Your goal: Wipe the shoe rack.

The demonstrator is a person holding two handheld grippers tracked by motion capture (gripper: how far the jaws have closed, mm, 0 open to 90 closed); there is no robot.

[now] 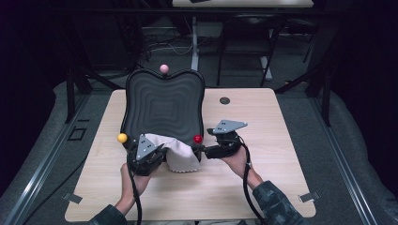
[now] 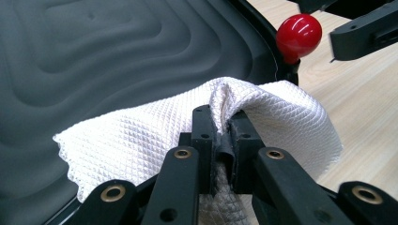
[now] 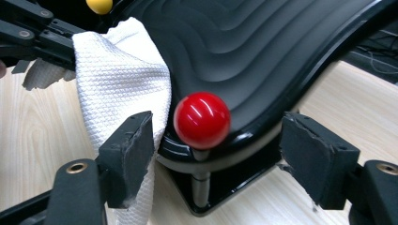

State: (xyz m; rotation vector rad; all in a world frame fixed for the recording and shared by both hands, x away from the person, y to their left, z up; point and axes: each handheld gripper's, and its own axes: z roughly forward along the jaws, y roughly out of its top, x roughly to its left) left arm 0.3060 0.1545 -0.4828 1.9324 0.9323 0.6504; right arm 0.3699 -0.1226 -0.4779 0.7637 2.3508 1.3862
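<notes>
A black ridged board (image 1: pixel 164 105) stands tilted on the wooden table, with a pink ball (image 1: pixel 164 68) at its top, a yellow ball (image 1: pixel 122 138) at its lower left and a red ball (image 1: pixel 198 138) at its lower right. A white waffle cloth (image 1: pixel 180 157) drapes over the board's near edge. My left gripper (image 1: pixel 162 151) is shut on a pinched fold of the cloth (image 2: pixel 141 136), seen between its tips (image 2: pixel 221 115). My right gripper (image 1: pixel 202 149) stands open, its pads (image 3: pixel 136 136) wide on either side of the red ball (image 3: pixel 202 119) without touching it.
A dark round grommet (image 1: pixel 225 100) sits in the table (image 1: pixel 263 187) behind the right hand. Bare wood lies to the right of the board and along the near edge. Dark frame legs and cables stand beyond the far edge.
</notes>
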